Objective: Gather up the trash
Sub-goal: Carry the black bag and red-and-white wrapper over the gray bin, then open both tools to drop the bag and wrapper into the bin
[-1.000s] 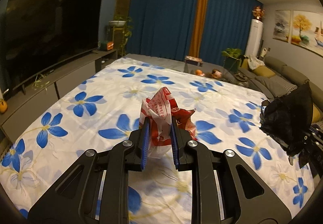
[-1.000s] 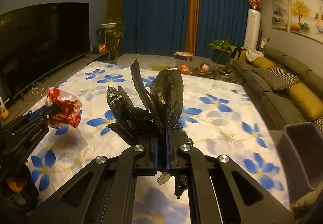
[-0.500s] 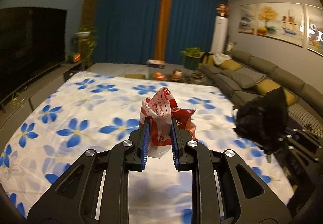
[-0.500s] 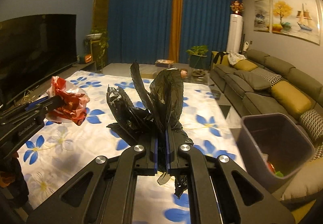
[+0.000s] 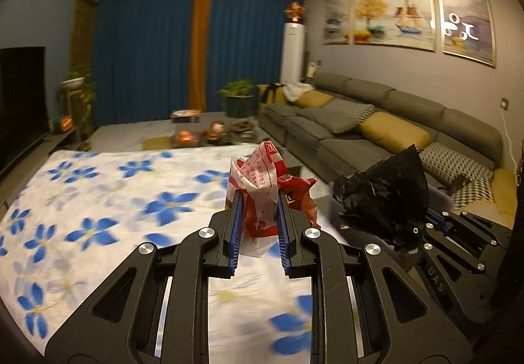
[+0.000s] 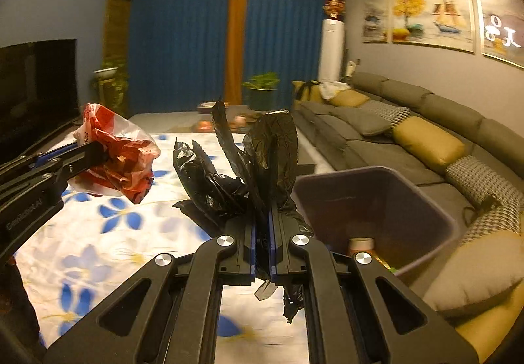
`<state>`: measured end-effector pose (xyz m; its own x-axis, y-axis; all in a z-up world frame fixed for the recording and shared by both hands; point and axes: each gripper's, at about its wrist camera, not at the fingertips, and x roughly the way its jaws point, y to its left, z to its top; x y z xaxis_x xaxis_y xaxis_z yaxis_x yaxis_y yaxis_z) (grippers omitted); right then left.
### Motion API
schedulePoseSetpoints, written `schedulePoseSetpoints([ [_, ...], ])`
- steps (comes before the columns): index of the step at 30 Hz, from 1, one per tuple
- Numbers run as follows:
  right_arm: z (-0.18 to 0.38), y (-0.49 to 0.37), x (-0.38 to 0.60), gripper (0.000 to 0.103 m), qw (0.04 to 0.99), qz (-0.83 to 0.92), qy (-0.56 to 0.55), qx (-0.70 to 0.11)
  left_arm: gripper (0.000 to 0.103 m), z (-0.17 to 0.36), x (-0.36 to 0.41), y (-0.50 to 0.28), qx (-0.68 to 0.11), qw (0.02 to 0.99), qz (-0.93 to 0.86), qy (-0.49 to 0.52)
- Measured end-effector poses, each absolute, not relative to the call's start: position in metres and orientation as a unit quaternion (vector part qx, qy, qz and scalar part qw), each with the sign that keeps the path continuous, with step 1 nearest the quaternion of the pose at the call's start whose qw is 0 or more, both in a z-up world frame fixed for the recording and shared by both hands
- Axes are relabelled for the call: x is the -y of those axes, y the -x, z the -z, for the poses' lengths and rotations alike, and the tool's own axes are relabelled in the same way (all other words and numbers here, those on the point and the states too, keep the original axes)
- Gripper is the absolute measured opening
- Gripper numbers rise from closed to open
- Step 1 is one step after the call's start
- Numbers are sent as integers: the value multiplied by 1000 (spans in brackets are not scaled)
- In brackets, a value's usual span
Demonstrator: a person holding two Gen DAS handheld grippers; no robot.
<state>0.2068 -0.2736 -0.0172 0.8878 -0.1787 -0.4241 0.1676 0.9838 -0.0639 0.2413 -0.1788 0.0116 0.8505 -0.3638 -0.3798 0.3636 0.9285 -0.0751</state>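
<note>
Red-and-white crumpled plastic bag [image 5: 262, 190] pinched between the jaws of the left gripper [image 5: 258, 216]; jaws closed down on its lower part, bag standing up above the blue pads, printed text on the white panel. Held in the air over the floral cloth [image 5: 98, 200], white with blue flowers, which covers a broad flat surface below.

Black plastic bag [image 6: 249, 167], crumpled, flaps sticking up, clamped in the right gripper [image 6: 261, 233]; jaws nearly together with only the thin film between them, a loose tail hanging under the pads. In the left wrist view the same black bag [image 5: 386, 197] sits to the right of the red one, apart from it, with the right gripper [image 5: 422, 226] behind it.

Trash bin [image 6: 422, 200], dark purple-grey, open top, just right of the right gripper; some items lie at its bottom, too small to name. In the right wrist view the red bag [image 6: 121, 157] and left gripper [image 6: 82, 151] are off to the left, over the cloth.

Grey sofa [image 6: 409, 134] with mustard and checked cushions along the right wall; blue curtains [image 5: 147, 52] at the far end; television [image 6: 36, 79] on the left.
</note>
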Motion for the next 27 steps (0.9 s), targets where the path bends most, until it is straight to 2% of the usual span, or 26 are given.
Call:
schedulePoseSetpoints([
  [13,17,-209,376,7,960,185,-27,-209,19,-10,290,-257,-192,943,270,-18],
  [27,26,-222,402,7,957,195,-52,-209,19,10,341,-280,-205,926,315,-21],
])
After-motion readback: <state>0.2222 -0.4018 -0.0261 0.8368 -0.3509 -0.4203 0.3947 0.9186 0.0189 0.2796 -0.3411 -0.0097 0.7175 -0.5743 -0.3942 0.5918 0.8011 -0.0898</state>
